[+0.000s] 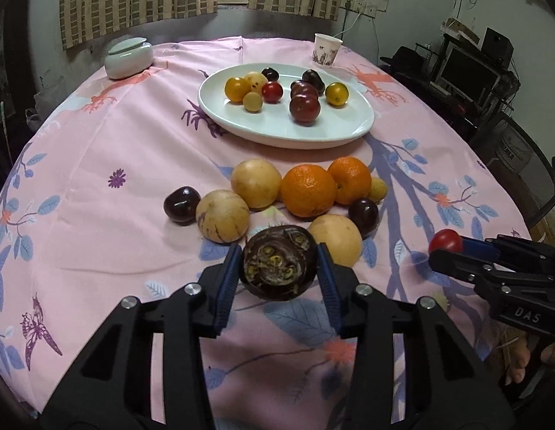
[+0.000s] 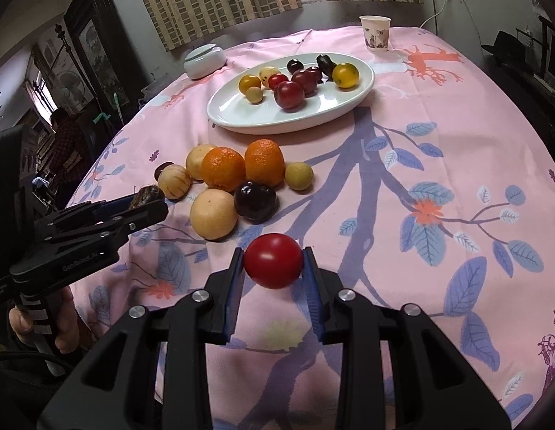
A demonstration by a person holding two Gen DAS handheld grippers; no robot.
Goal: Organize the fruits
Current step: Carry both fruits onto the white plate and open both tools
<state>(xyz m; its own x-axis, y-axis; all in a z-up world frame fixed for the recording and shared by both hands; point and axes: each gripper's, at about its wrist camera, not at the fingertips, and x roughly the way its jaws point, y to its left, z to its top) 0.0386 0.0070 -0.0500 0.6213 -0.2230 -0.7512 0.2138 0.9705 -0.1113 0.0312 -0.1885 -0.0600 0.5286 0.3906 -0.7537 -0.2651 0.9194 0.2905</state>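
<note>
Between the fingers of the right gripper (image 2: pixel 273 268) sits a clamped red tomato (image 2: pixel 273 261); the left gripper (image 1: pixel 277 268) grasps a dark fruit (image 1: pixel 279 262). Both face the white plate (image 2: pixel 241 122), upper centre of the frame, right nearer.

Matt pink floral cloth table cover (image 1: pixel 98 165). Glossy white ceramic oval plate (image 1: pixel 277 129). Shiny smooth red tomato (image 2: pixel 273 261). Dimpled-skin orange mandarins (image 1: pixel 308 190). Matt black plastic left gripper (image 1: pixel 280 268), ribbed blue pads (image 1: pixel 230 272), metal bolts. Printed paper cup (image 2: pixel 376 33).
</note>
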